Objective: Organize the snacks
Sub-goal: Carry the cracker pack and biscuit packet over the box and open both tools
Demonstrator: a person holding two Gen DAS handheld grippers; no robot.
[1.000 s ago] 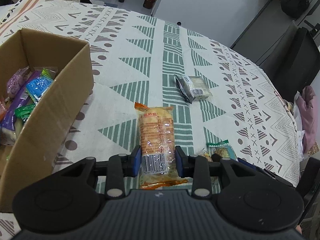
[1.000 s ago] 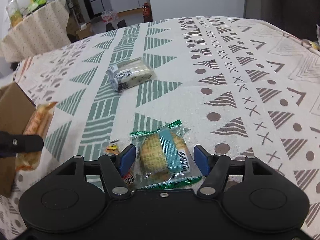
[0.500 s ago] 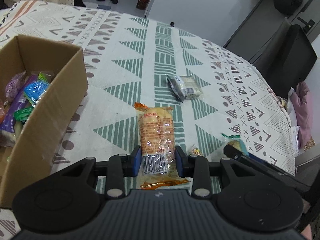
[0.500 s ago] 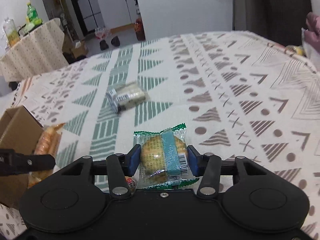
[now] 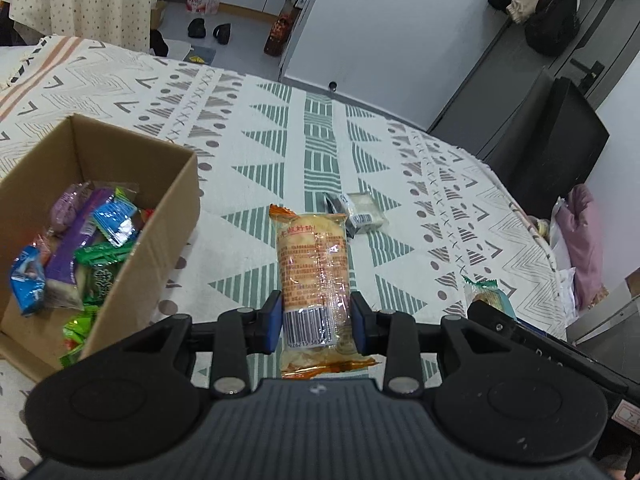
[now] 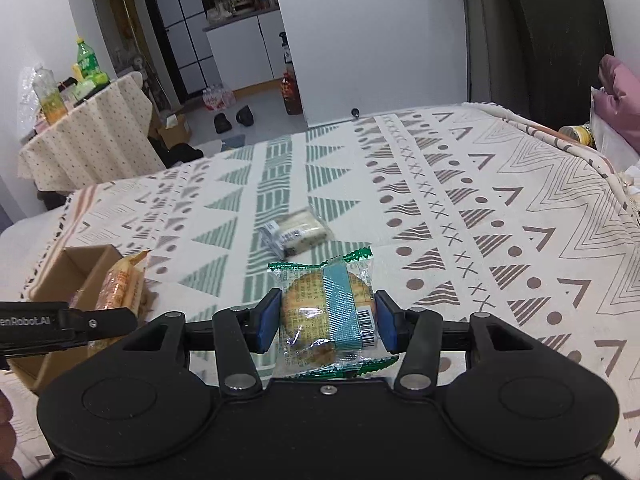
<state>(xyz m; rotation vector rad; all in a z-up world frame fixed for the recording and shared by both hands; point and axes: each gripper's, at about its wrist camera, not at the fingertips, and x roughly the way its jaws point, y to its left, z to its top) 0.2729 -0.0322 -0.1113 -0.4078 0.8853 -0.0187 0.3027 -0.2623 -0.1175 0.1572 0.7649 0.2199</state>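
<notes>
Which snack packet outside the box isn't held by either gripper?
The white-and-black packet, lying alone on the tablecloth. The orange packet and the green-edged biscuit packet are each clamped in a gripper.

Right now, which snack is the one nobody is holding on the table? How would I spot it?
Find the patterned tablecloth, then its green striped band up the middle. Beside that band, past the orange packet in the left claw, lies a small packet. It alone rests loose on the cloth: pale, blocky, one dark end.

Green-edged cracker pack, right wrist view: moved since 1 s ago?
Yes. The cracker pack was lying on the tablecloth; now the right gripper holds it lifted above the cloth.
</notes>
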